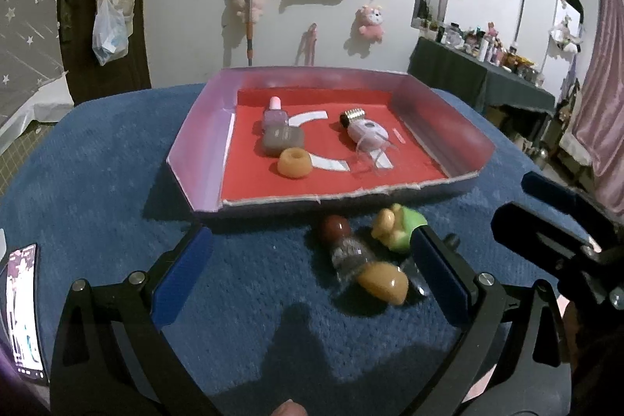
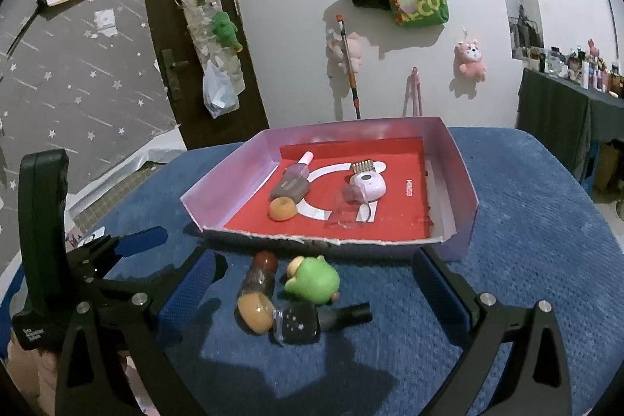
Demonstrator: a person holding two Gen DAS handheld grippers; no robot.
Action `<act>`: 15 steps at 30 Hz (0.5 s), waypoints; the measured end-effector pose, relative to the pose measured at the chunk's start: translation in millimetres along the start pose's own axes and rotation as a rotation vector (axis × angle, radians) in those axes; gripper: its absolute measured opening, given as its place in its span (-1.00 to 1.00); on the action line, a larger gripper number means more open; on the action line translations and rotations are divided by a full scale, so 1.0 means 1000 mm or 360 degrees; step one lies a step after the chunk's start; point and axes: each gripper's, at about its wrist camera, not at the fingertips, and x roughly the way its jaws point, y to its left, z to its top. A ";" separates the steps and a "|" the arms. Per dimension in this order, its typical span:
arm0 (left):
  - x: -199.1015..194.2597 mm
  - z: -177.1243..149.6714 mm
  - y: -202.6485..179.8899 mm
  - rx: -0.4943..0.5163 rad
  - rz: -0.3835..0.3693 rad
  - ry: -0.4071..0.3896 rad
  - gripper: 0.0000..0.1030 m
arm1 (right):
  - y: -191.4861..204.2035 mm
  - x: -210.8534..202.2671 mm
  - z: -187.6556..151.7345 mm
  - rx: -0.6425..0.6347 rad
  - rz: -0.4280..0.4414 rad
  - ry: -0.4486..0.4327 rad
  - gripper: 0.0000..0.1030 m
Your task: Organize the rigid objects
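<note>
A shallow box [image 1: 195, 158] [image 2: 460, 174] with a red floor and lilac walls sits on a blue cloth. In it lie a pink-capped bottle [image 1: 275, 112], a brown case [image 1: 282, 141] [image 2: 290, 186], an orange ring [image 1: 294, 162] [image 2: 281, 208] and a lilac trimmer [image 1: 364, 129] [image 2: 364, 186]. In front of the box lie a brown-capped bottle [image 1: 345, 244] [image 2: 259, 275], a green and yellow toy [image 1: 397, 225] [image 2: 312, 279], an amber egg-shaped piece [image 1: 384, 281] [image 2: 255, 312] and a dark bottle [image 2: 312, 324]. My left gripper [image 1: 312, 283] is open around them. My right gripper [image 2: 312, 295] is open around them too.
A phone [image 1: 23, 307] with a lit screen lies at the left edge of the cloth. The right gripper's body shows at the right of the left wrist view [image 1: 561, 236]. Behind stand a white wall with hung toys, a dark door and a cluttered table [image 1: 487, 65].
</note>
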 end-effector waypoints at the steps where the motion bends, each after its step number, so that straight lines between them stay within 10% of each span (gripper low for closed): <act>1: 0.000 -0.002 -0.001 0.0012 0.0013 0.0002 1.00 | 0.001 -0.001 -0.002 -0.0008 -0.0007 -0.0002 1.00; 15: -0.002 -0.024 0.002 -0.0029 -0.0030 0.0077 1.00 | -0.003 -0.010 -0.021 0.0014 -0.0041 0.0021 1.00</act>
